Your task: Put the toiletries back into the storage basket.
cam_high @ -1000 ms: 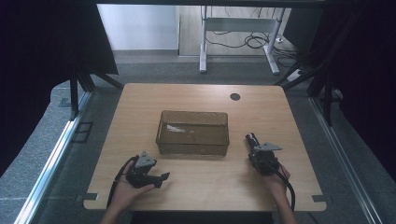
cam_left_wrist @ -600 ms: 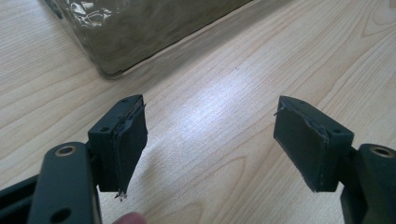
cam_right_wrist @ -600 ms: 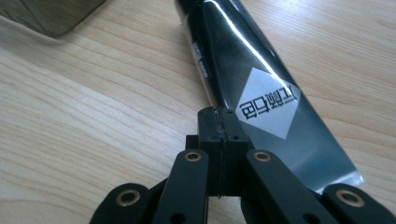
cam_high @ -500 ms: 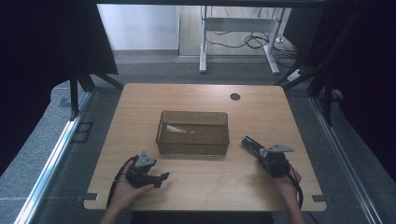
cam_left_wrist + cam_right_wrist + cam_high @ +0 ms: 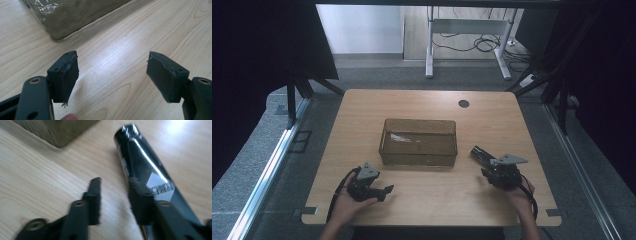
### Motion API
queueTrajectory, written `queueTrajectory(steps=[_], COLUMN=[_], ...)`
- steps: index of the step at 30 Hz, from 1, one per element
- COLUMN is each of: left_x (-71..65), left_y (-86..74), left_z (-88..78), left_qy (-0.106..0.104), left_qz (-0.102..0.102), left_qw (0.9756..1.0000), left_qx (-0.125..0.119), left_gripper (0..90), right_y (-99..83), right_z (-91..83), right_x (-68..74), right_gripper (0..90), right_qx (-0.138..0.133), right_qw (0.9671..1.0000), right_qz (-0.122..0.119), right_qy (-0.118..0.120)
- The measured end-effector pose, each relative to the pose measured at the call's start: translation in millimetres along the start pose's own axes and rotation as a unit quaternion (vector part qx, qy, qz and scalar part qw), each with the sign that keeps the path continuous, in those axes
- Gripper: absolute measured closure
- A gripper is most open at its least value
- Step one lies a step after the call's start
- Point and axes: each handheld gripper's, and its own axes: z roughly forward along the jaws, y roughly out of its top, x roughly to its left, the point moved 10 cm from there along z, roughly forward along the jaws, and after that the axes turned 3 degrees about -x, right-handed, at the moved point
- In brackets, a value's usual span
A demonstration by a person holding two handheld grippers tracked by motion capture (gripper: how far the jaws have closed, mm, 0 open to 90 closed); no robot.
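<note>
A glossy black tube [image 5: 478,153] with white print lies on the wooden table [image 5: 427,200], just right of the brown see-through bin [image 5: 418,156]. My right gripper [image 5: 486,167] sits right behind it. In the right gripper view its jaws [image 5: 115,181] have just been opening and stand apart over bare wood. The tube [image 5: 140,157] lies outside them, along the right-hand jaw. My left gripper [image 5: 387,191] rests near the front left edge. Its jaws [image 5: 112,56] are open wide with nothing between them.
The bin's near corner [image 5: 70,15] shows ahead of the left gripper, and another corner [image 5: 57,130] ahead of the right one. A round cable hole [image 5: 463,103] sits at the table's far right. Dark curtains flank the table.
The right gripper's jaws have parted and the hand has drawn back a little toward the near right. The black tube has swung leftward and now lies beside the jaws. The left gripper is unchanged.
</note>
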Motion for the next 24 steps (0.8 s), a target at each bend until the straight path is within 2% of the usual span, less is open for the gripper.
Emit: queueTrajectory(steps=[1,2,5,7,14,18,19,22,24], left_x=[-0.4,-0.2,0.4,0.4,0.3,0.2,-0.3,-1.7,-3.0], left_y=[0.6,0.5,-0.6,-0.6,0.1,0.6,1.2,1.6,1.6], left_z=[0.1,0.3,1.0,0.9,0.0,-0.2,-0.7,-0.7,-0.5], left_qy=[-0.001,-0.001,0.001,0.001,0.001,0.000,0.000,0.000,-0.001], left_qz=[0.000,0.000,0.000,0.000,-0.001,-0.002,-0.001,0.001,0.002], left_qw=[1.0000,1.0000,1.0000,1.0000,1.0000,1.0000,1.0000,1.0000,1.0000], left_qx=[0.000,0.000,0.003,0.002,0.000,0.000,-0.001,0.000,0.000], left_gripper=[26.2,26.2,26.2,26.2,26.2,26.2,26.2,26.2,26.2], right_y=[3.7,4.9,10.0,11.2,12.7,16.4,22.0,27.5,34.0], right_z=[-3.2,-5.0,-9.4,-10.7,-12.8,-13.6,-15.2,-16.9,-17.7], right_x=[-2.4,-3.7,-7.6,-8.9,-11.1,-11.6,-12.2,-13.8,-17.7], right_gripper=[51.8,51.9,50.5,50.6,47.4,46.4,46.1,46.0,44.7], right_qx=[-0.019,-0.024,-0.043,-0.046,-0.040,-0.032,-0.031,-0.033,-0.026], right_qw=[0.9996,0.9994,0.9989,0.9988,0.9990,0.9994,0.9995,0.9995,0.9996], right_qz=[-0.012,-0.013,0.010,0.010,0.011,0.005,-0.001,0.002,-0.007], right_qy=[-0.018,-0.022,-0.014,-0.013,-0.018,-0.011,-0.004,0.001,0.004])
